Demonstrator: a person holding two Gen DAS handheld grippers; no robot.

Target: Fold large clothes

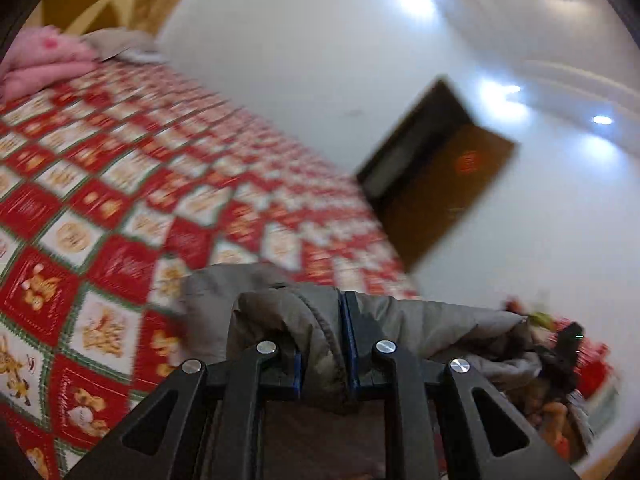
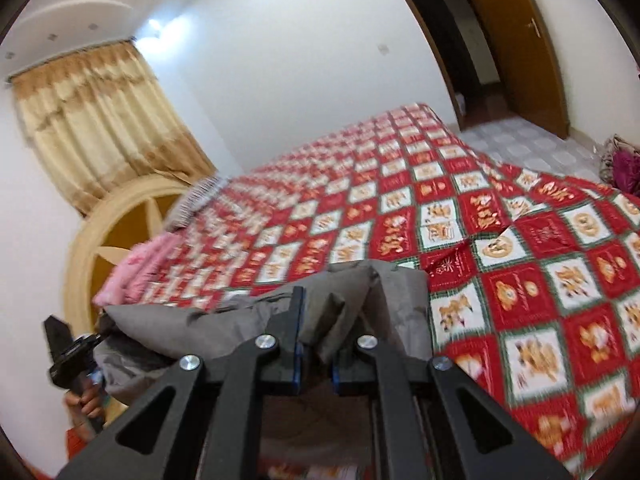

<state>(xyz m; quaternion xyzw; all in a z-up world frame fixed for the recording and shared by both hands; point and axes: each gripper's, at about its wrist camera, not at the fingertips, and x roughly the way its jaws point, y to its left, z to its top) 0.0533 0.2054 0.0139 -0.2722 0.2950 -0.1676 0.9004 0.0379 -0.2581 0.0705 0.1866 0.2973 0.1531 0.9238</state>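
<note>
— Where is the padded grey fabric garment [image 1: 384, 320]?
— Stretched between both grippers, raised above the bed's red-and-white checked bedspread [image 2: 520, 280].
— The left gripper [image 1: 322, 344]?
— Jaws nearly closed, pinching a bunched grey edge.
— The right gripper [image 2: 316, 356]?
— Likewise clamped narrowly on the garment's fold.

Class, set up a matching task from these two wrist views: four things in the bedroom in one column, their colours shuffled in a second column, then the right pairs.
Things:
1. garment clamped in both grippers
2. bedspread
3. curtain
4. folded cloth at the bed's head

Colours:
a. pink
b. grey
c. golden beige
d. red and white checks

Pairs: 1-b, 2-d, 3-c, 4-a
</note>
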